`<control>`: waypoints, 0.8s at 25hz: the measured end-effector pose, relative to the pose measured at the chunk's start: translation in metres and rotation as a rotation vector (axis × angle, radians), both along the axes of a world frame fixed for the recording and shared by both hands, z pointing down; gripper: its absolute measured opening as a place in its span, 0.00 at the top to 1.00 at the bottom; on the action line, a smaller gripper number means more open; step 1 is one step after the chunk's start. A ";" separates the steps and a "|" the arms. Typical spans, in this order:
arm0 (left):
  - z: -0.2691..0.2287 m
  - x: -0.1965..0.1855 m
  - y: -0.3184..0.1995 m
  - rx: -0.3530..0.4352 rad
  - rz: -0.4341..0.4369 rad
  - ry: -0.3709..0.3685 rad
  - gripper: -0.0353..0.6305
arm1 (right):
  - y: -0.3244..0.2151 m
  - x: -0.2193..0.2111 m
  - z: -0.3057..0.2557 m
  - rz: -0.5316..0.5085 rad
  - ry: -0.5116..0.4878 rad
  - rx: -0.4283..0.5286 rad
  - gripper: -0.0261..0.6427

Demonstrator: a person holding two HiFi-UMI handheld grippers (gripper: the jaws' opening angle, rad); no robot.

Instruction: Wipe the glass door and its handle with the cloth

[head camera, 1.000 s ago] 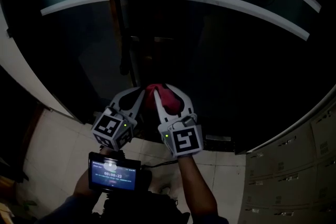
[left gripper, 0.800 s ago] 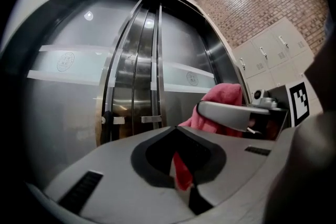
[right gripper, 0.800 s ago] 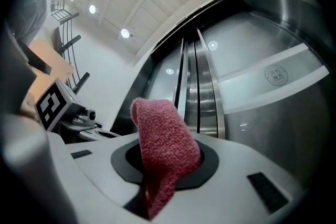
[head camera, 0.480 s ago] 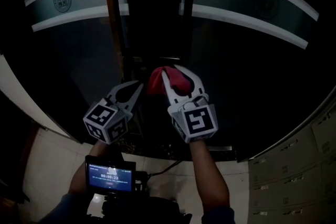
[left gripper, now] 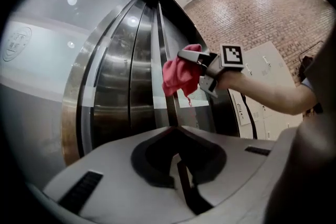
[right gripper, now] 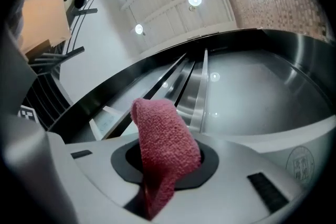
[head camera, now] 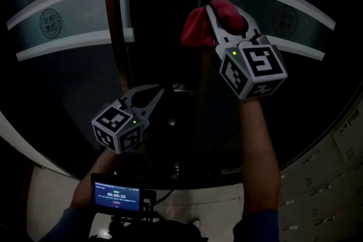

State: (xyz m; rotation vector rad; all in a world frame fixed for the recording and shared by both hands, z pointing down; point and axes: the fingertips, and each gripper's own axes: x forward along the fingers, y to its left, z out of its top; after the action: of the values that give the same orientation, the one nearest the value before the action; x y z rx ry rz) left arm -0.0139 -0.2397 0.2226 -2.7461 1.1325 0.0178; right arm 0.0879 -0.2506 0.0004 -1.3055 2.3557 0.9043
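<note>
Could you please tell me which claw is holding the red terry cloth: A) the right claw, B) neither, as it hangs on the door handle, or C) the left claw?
A: the right gripper view shows the red terry cloth pinched in the right claw.

The cloth (head camera: 198, 22) covers the jaw tips of my right gripper (head camera: 225, 9). In the right gripper view it fills the gap between the jaws and hides the stretch of glass door (head camera: 295, 93) behind it. From the head view I cannot tell whether the cloth touches the glass or the upright steel bars (head camera: 116, 37). The door is dark there and runs off the top edge. The round emblem (head camera: 50, 22) on the glass and the print on the small screen (head camera: 117, 196) are too small to read. The lockers (head camera: 346, 144) are cut off at the right edge.
</note>
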 end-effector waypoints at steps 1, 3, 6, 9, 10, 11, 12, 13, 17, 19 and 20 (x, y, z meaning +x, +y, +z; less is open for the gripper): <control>0.002 0.000 -0.004 -0.001 0.000 0.003 0.93 | -0.005 0.004 -0.013 0.015 0.008 0.008 0.84; 0.003 -0.001 -0.012 -0.003 -0.009 0.016 0.93 | -0.013 0.011 -0.029 0.029 0.013 0.014 0.84; 0.004 0.000 -0.022 -0.002 -0.030 0.034 0.93 | -0.022 0.011 -0.019 0.023 0.027 0.004 0.84; 0.005 0.006 -0.029 0.001 -0.049 0.048 0.93 | -0.029 0.001 0.021 0.023 0.090 0.010 0.84; 0.006 0.009 -0.030 0.003 -0.055 0.051 0.93 | -0.029 -0.002 0.036 0.017 0.101 0.017 0.84; 0.006 0.011 -0.032 0.002 -0.062 0.056 0.93 | -0.029 -0.004 0.051 0.009 0.105 0.020 0.84; 0.007 0.013 -0.033 0.000 -0.070 0.060 0.93 | -0.029 -0.005 0.066 0.001 0.105 0.015 0.84; 0.009 0.015 -0.034 -0.003 -0.076 0.063 0.93 | -0.029 -0.005 0.082 -0.006 0.104 -0.002 0.84; 0.016 0.020 -0.036 -0.016 -0.097 0.057 0.93 | -0.038 0.001 0.146 -0.029 0.051 -0.102 0.84; 0.021 0.023 -0.036 -0.022 -0.100 0.048 0.93 | -0.040 0.004 0.175 -0.040 0.026 -0.151 0.84; 0.024 0.024 -0.036 -0.027 -0.102 0.045 0.93 | -0.041 0.005 0.188 -0.043 0.018 -0.175 0.84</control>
State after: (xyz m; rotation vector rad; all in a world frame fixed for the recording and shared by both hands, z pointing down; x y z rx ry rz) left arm 0.0105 -0.2759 0.2466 -2.7203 1.2927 0.0522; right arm 0.0926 -0.2917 0.1879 -1.3089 2.5145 0.7135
